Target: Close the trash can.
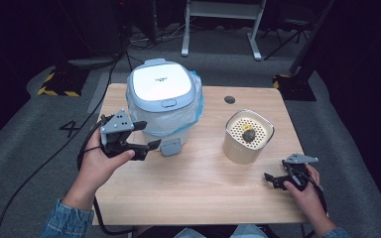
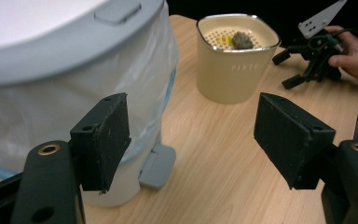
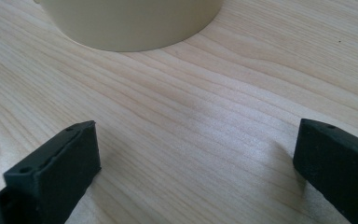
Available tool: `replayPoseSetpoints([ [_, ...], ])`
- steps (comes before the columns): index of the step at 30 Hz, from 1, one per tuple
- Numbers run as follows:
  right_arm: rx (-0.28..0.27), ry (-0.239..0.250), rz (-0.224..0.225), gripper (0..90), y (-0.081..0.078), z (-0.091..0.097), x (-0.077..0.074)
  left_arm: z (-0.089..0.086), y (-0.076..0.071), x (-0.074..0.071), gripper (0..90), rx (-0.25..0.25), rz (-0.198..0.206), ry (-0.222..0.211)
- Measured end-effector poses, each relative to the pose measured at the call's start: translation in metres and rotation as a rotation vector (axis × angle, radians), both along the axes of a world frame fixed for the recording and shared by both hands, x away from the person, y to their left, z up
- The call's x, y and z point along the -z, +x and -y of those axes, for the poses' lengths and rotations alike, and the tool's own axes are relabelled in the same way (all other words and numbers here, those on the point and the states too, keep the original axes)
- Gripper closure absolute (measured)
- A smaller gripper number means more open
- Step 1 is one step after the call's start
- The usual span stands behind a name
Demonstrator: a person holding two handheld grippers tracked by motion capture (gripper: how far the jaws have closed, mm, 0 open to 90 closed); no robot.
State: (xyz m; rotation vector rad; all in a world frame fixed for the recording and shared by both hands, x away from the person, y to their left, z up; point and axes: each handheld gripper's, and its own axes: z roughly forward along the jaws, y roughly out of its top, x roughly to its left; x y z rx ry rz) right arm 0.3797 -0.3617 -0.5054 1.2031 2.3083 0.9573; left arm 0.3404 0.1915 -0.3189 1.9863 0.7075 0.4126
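One wooden bench [image 1: 188, 188] carries a white lidded bin [image 1: 161, 101] lined with a plastic bag, and to its right a cream container [image 1: 248, 136] with small scraps on its perforated insert. Left tongs [image 1: 146, 135] hang open and empty just beside the bin's front, while right tongs [image 1: 273, 179] rest open and empty near the container.

We see the bin [image 1: 162, 101], white-lidded with grey-blue walls and a clear blue-edged liner bag, standing upright at the table's far left, lid shut, grey pedal at its foot. The cream pot [image 1: 248, 137] stands upright well to its right, with a dark lump on its perforated insert.
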Motion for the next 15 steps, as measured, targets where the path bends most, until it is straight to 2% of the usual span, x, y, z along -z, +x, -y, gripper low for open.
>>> replayPoseSetpoints([
  [3,0.0,0.0,0.0,0.5,0.0,0.0,0.0,-0.003,-0.005,0.015,26.6,-0.035,0.001,0.024],
  [11,0.0,0.0,0.0,0.5,0.0,0.0,0.0,-0.012,-0.011,0.05,26.2,-0.076,-0.02,0.055],
  [15,0.0,0.0,0.0,0.5,0.0,0.0,0.0,-0.016,-0.011,0.071,25.9,-0.091,-0.044,0.043],
])
